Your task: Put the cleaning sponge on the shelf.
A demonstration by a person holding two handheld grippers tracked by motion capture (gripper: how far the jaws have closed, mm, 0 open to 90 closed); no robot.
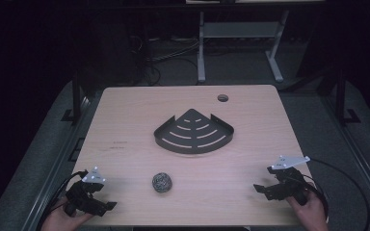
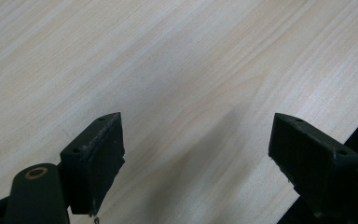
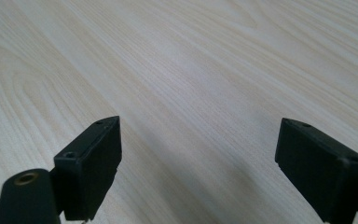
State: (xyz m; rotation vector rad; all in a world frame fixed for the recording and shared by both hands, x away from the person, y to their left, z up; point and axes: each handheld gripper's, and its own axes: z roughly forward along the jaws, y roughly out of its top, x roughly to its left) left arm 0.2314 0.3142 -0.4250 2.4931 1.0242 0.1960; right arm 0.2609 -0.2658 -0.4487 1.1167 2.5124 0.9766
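Pale wood-grain bench (image 1: pixel 125 115) with a round hole (image 1: pixel 222 98), grey carpet floor (image 1: pixel 43 144), white desk frame (image 1: pixel 238 43) behind, cables (image 1: pixel 173 55), dim dark room

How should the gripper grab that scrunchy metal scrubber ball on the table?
Best from straight above, I think, pinching the steel wool ball across its middle. It is round and squashy, lying free on the table, so any two opposite sides work. The left gripper is open and slightly nearer.

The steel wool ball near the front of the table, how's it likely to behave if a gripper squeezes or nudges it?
The steel wool ball looks like loose coiled wire, so it is probably light and would squash somewhat under the jaws. Its rounded shape may let it roll a little when nudged, though the rough wire surface should slow it on the table and give the pads grip.
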